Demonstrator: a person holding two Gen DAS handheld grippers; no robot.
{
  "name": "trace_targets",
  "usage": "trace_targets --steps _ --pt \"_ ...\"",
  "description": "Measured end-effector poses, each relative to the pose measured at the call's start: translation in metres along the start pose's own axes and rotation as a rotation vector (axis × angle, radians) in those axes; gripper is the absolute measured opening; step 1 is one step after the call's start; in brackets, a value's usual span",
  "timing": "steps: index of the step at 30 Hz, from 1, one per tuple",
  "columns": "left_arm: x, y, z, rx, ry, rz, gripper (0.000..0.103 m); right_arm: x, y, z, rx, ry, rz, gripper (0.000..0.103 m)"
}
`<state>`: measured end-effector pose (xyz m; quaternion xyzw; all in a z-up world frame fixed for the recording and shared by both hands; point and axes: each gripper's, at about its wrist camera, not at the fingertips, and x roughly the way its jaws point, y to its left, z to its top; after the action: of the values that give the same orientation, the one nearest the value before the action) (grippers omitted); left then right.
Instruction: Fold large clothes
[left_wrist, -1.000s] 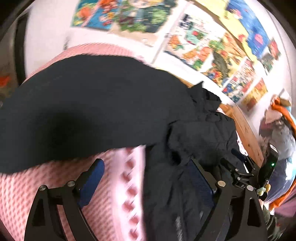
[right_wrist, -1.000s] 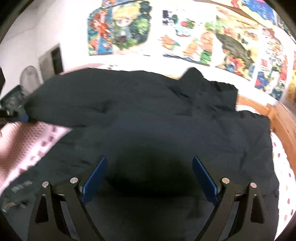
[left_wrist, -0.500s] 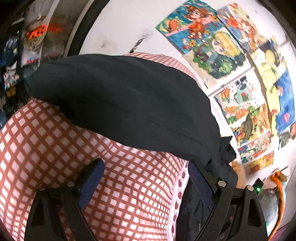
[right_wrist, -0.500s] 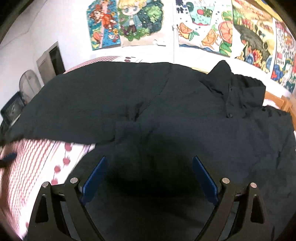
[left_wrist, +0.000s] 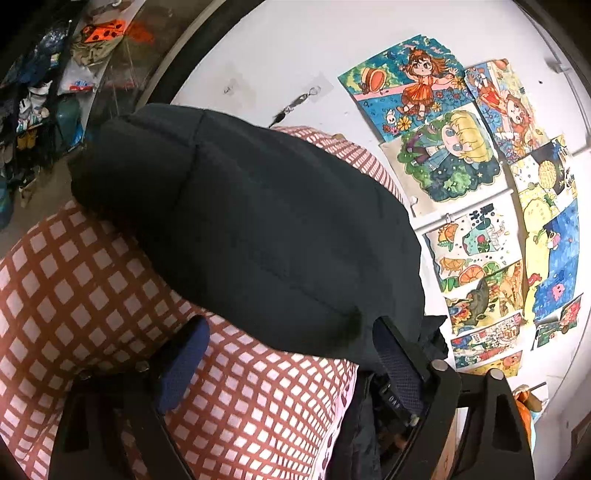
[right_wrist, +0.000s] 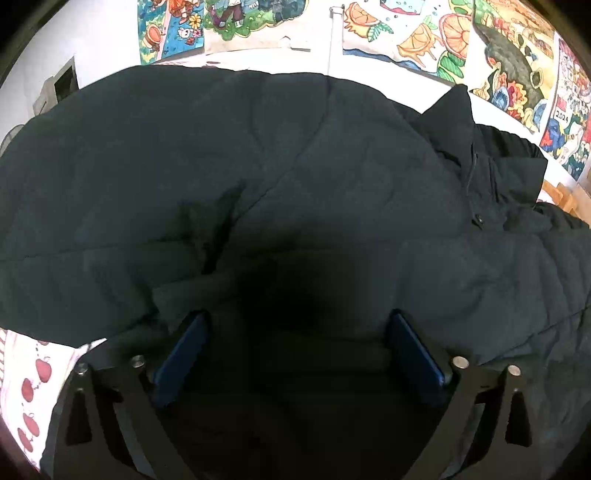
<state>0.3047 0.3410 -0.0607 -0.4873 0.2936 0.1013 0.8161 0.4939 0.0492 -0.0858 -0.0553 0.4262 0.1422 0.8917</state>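
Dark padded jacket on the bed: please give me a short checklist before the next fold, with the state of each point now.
1. Dark padded jacket lies on the red-and-white checked bed cover: ok.
2. Left gripper free of cloth: cannot tell; jaws closing, jacket edge at one finger.
3. Right gripper empty: ok; jaws opening above the jacket, pads not pressing.
4. Collar flat: not ok, it stands up.
5. Jacket sleeve spread out: ok.

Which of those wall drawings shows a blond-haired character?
The drawing with the blond, big-eyed figure among green leaves, directly below the orange-dressed girl's picture; the others show fruit, sea creatures or red-haired figures.
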Motion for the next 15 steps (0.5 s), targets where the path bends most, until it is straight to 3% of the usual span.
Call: trace_targets --steps 1,3,6,9,15 --pt "0.001 -0.001 0.0 0.013 -0.009 0.017 0.073 0.002 0.001 -0.005 -0.001 -0.01 0.001 0.101" --pt "0.002 -0.002 0.001 0.049 -0.024 0.031 0.041 0.003 0.003 -0.011 -0.002 -0.035 -0.002 0.101" --pt "0.002 -0.003 0.003 0.099 -0.042 0.033 0.021 0.002 0.004 -0.018 -0.002 -0.067 -0.007 0.101" --pt "-0.003 -0.011 0.004 0.156 -0.079 0.04 0.013 0.0 0.001 -0.023 0.003 -0.09 -0.003 0.101" --pt "-0.029 -0.043 -0.001 0.345 -0.188 0.045 0.008 -0.016 -0.009 -0.025 0.022 -0.091 0.029 0.101"
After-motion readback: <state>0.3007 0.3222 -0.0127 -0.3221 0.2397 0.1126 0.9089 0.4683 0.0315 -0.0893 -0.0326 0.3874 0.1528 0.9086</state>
